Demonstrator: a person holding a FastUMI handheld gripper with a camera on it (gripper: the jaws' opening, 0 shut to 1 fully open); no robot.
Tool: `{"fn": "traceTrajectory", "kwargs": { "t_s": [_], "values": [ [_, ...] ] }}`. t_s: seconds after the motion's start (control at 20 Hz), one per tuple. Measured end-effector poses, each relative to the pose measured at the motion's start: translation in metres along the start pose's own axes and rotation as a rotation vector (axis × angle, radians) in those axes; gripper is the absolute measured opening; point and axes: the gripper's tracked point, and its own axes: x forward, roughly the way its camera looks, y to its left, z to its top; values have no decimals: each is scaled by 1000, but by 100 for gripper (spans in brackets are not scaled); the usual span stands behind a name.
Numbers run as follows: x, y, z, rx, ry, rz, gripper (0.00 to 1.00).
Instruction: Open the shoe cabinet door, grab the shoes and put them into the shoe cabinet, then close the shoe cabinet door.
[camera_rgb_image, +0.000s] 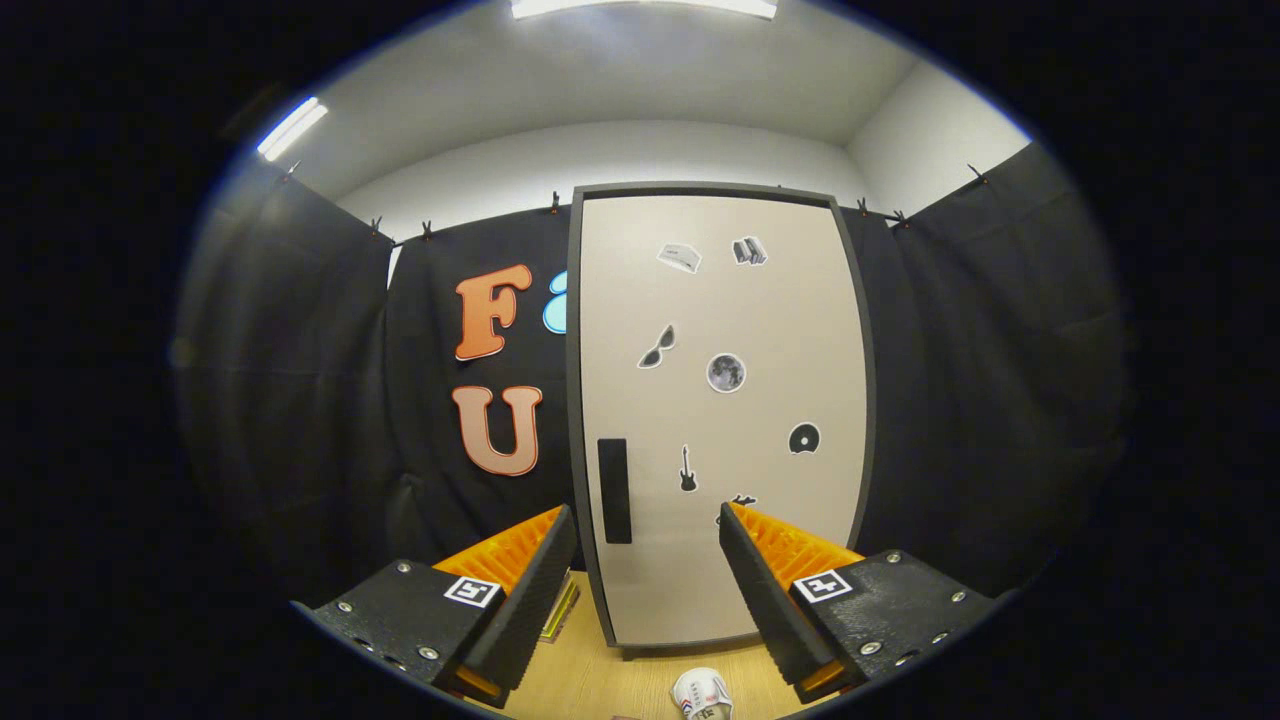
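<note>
The gripper (648, 530) is spread wide and holds nothing. The cabinet door (720, 420) stands shut at 12 o'clock beyond it. Its stiff, light panel probably swings best from the dark handle (614, 490). 1 soft shoe (702, 694) lies at 6 o'clock.

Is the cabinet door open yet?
No, the cabinet door sits flush in its dark frame, with the open gripper empty just short of the black handle.

Wood-grain floor (590, 680) carries the shoe cabinet (720, 420), standing upright w/ door shut, at 12 o'clock beyond the fingers. White shoe (702, 694) lies on floor at 6 o'clock from cabinet, just apart. Thin flat item (562, 610), unclear what, at cabinet's 7 o'clock.
</note>
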Motion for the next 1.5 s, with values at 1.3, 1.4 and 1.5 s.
{"fn": "traceTrajectory", "kwargs": {
  "t_s": [1.3,1.4,1.5],
  "values": [
    [180,33,-74,-23,110,9,36],
    [179,33,-75,-19,125,-1,34],
    [178,32,-75,-37,131,-14,27]
  ]
}}
